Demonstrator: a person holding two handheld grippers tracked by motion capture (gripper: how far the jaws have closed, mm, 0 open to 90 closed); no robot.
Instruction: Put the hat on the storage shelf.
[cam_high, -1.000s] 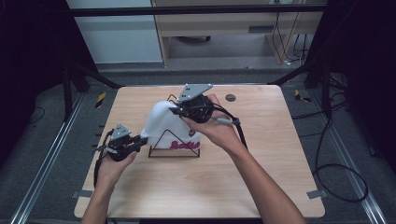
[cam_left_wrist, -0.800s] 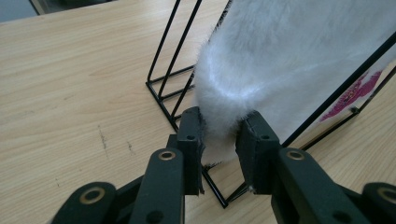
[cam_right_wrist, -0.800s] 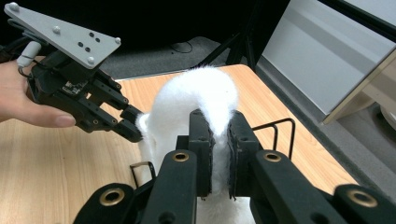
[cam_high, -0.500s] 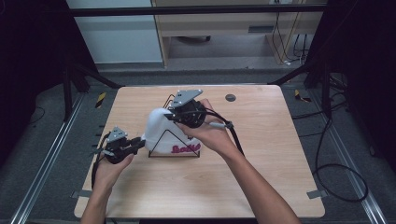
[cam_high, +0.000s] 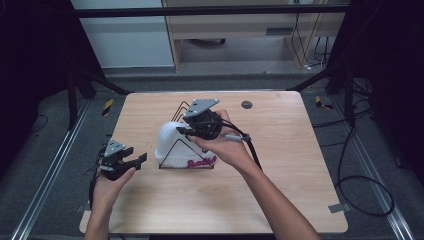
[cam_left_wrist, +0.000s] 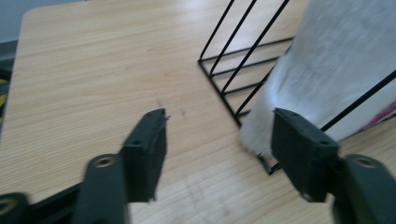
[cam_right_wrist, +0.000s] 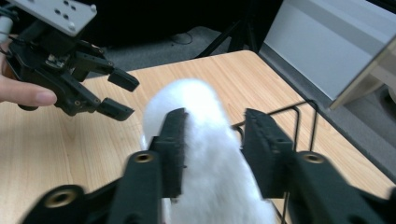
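Note:
A white fuzzy bag (cam_high: 170, 142) with pink lettering stands in a black wire rack (cam_high: 181, 107) at the middle of the wooden table (cam_high: 280, 150). My right gripper (cam_high: 183, 128) sits at the bag's top, its jaws pressed on either side of the bag (cam_right_wrist: 201, 107), and the right gripper (cam_right_wrist: 215, 122) looks shut on it. My left gripper (cam_high: 139, 161) is held open just left of the rack, low over the table. In the left gripper view its jaws gape wide (cam_left_wrist: 219, 126), with the bag (cam_left_wrist: 336, 60) and rack wires (cam_left_wrist: 233, 60) ahead at right. The left gripper (cam_right_wrist: 128, 95) also appears in the right gripper view.
A small dark disc (cam_high: 246, 104) lies near the table's far edge. Bare wood spreads to the right of and in front of the rack. Metal rails, cables (cam_high: 360, 180) and a yellow-black item (cam_high: 107, 106) lie on the floor around the table.
My right gripper has carried the white bag down and a little left into the rack. The left gripper has drifted slightly toward the rack.

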